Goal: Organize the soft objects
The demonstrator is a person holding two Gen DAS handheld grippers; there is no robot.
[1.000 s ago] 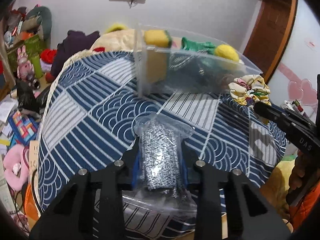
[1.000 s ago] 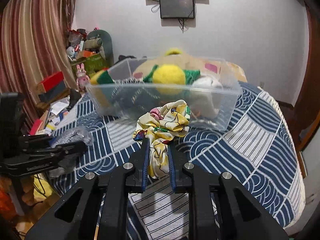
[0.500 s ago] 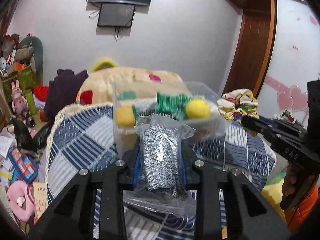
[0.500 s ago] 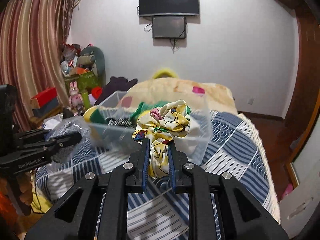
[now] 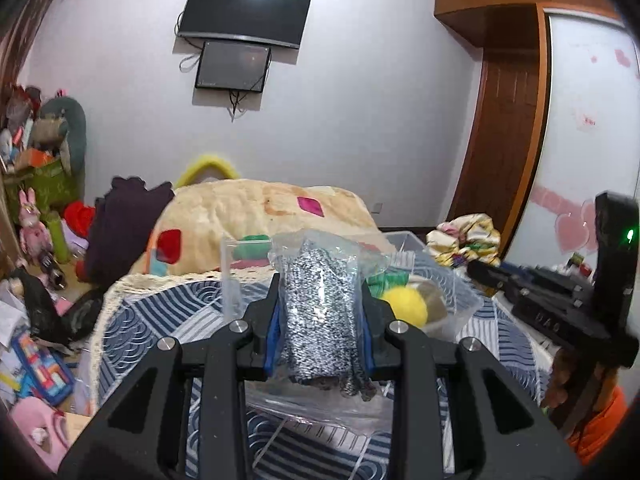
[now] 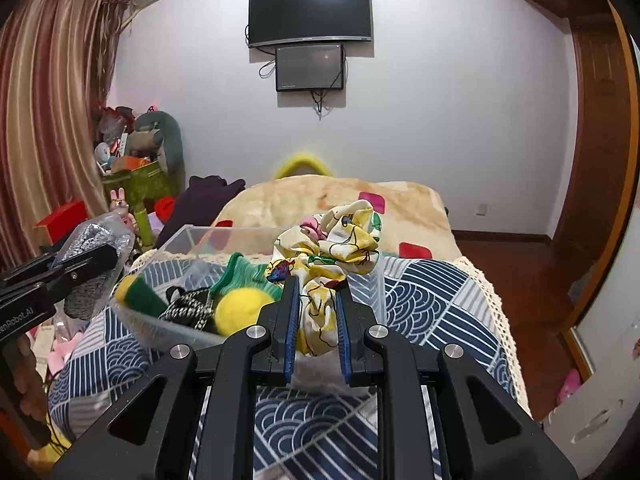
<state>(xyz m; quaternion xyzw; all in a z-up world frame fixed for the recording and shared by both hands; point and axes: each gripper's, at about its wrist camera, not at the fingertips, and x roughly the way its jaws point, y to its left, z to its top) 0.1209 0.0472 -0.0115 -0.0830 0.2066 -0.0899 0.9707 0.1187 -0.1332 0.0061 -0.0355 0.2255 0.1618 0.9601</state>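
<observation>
Carrying both items toward the clear plastic bin (image 6: 182, 242): my left gripper (image 5: 320, 320) clamps a bagged black-and-white speckled cloth (image 5: 320, 312) beside it, my right gripper (image 6: 316, 320) pinches a yellow printed fabric scrunchie (image 6: 336, 248) above it. Next, lower and release inside.
</observation>
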